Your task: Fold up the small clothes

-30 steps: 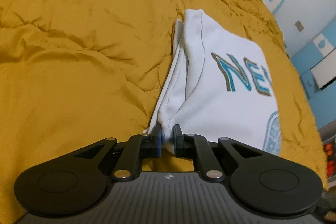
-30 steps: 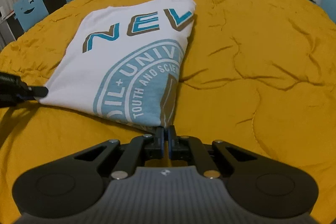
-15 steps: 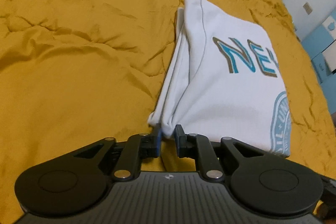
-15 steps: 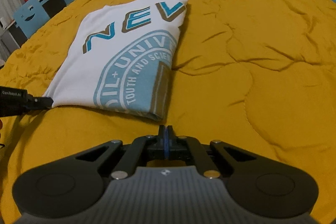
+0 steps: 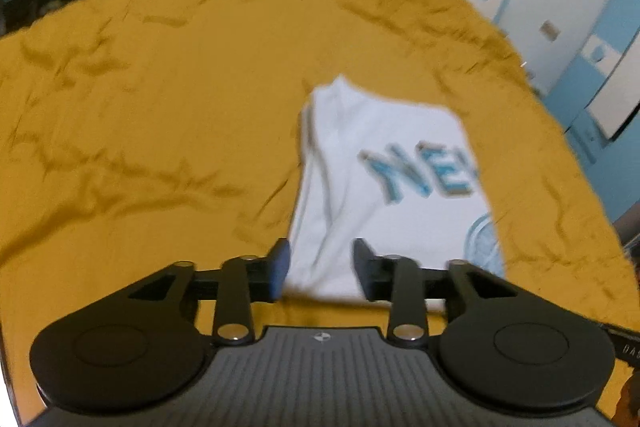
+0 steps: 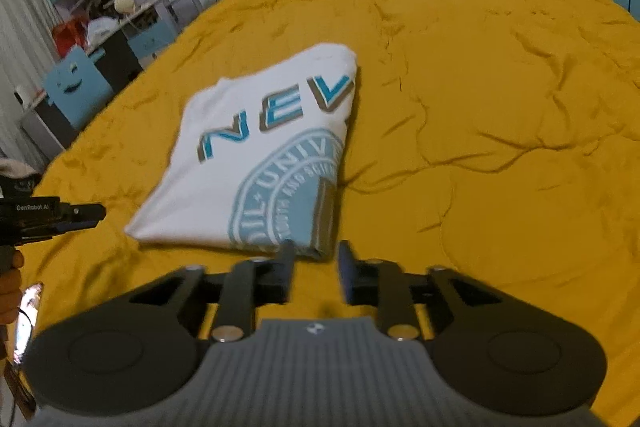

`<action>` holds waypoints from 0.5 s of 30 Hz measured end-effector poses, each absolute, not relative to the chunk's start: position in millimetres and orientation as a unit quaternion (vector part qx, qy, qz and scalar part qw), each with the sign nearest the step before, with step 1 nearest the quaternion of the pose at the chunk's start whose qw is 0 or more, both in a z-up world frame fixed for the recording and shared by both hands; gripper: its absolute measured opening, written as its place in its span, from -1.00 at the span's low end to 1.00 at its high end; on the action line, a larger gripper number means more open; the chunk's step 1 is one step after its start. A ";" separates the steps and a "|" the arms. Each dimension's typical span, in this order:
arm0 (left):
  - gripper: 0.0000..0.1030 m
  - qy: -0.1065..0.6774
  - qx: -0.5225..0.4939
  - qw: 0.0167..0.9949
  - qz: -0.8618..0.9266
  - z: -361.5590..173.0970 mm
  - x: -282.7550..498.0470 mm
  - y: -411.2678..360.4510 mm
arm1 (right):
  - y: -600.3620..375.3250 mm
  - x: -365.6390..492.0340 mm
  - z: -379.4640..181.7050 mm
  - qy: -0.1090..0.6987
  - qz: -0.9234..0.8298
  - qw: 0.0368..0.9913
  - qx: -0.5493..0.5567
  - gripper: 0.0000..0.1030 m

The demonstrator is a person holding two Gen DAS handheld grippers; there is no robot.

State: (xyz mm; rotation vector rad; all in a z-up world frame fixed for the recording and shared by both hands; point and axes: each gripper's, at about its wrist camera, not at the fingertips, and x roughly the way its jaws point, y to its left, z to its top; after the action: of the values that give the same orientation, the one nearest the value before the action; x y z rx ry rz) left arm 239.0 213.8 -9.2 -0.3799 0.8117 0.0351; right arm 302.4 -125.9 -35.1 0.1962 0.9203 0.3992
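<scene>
White shirt [image 6: 256,155] lying folded on bed [image 6: 500,107]; left claw [image 5: 320,263] and right claw [image 6: 314,267] both gaping, empty. Best lifting clear without snagging the near hem.

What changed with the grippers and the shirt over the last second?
Both let go. The left gripper, shut on the folded white T-shirt near corner a second ago, now has its jaws apart and has pulled back and up. The right gripper, shut earlier, is also open and backed off. The shirt stayed folded flat on the yellow bedspread.
</scene>
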 end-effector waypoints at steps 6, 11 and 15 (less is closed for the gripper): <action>0.50 0.352 -0.240 0.904 -0.026 -10.2 260.7 224.7 | -135.2 315.5 -27.8 0.435 0.197 0.868 0.139 -0.06; 0.59 0.361 -0.301 0.882 -0.028 -36.4 291.9 243.9 | -141.4 349.5 -42.4 0.443 0.199 0.850 0.203 0.14; 0.60 0.366 -0.363 0.857 -0.017 -64.6 320.9 268.1 | -142.3 383.4 -64.5 0.458 0.194 0.829 0.253 0.25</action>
State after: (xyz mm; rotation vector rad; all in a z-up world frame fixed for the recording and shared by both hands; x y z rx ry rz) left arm 320.9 268.1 -64.6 -0.7624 0.7698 -0.0368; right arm 383.4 -142.3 -64.5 0.5379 0.9727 0.4115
